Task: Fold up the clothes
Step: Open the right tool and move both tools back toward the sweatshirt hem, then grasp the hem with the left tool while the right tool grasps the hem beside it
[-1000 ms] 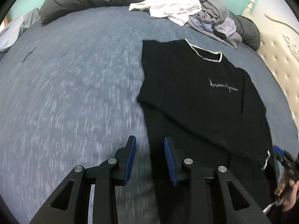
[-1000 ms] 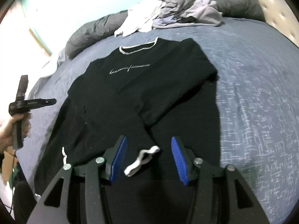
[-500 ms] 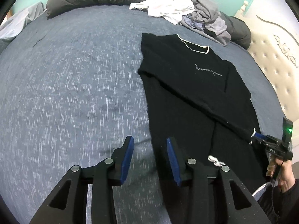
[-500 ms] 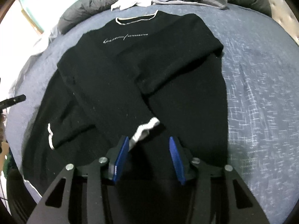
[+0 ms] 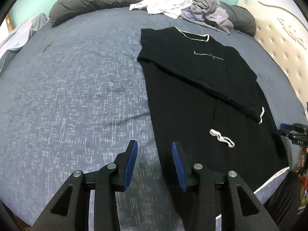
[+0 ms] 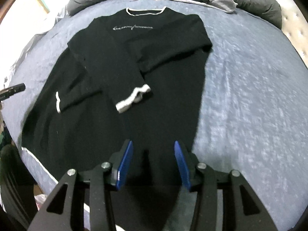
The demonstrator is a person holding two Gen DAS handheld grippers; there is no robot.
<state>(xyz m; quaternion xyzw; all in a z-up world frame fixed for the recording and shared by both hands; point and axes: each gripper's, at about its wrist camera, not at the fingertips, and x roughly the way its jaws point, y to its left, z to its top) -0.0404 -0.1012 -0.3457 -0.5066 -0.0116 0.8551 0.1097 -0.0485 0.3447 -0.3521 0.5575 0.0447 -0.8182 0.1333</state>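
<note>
We judge the main risk to be at the hem. Both tongs hang over the near end of the black sweater (image 6: 107, 61), and a pinch there could catch only the top layer, so that the body drags unevenly and the two folded-in sleeves slide off the chest. The white cuff (image 6: 132, 98) of the sleeve lying across the middle sits loose and a little bunched; any tug on the cloth under it would likely shift it. Another hazard: the left tongs (image 5: 155, 163) straddle the sweater's side edge, one pad over bare bed sheet (image 5: 77, 96), so a close there might grab sheet along with knit.

Left tongs: pads apart, nothing clamped, the jaws having just widened a little. Right tongs (image 6: 153, 162): pads apart over black cloth near the hem, not pressing on it as far as we can see.

The sweater lies flat on the bed, front up, white-trimmed neckline (image 6: 145, 12) toward the far end, faint lettering across the chest. Both sleeves are turned inward over the body, cuffs pointing to the hem. Thick, limp dark knit; folds are hard to read. A heap of unfolded clothes (image 5: 182, 5) lies well beyond the collar.
</note>
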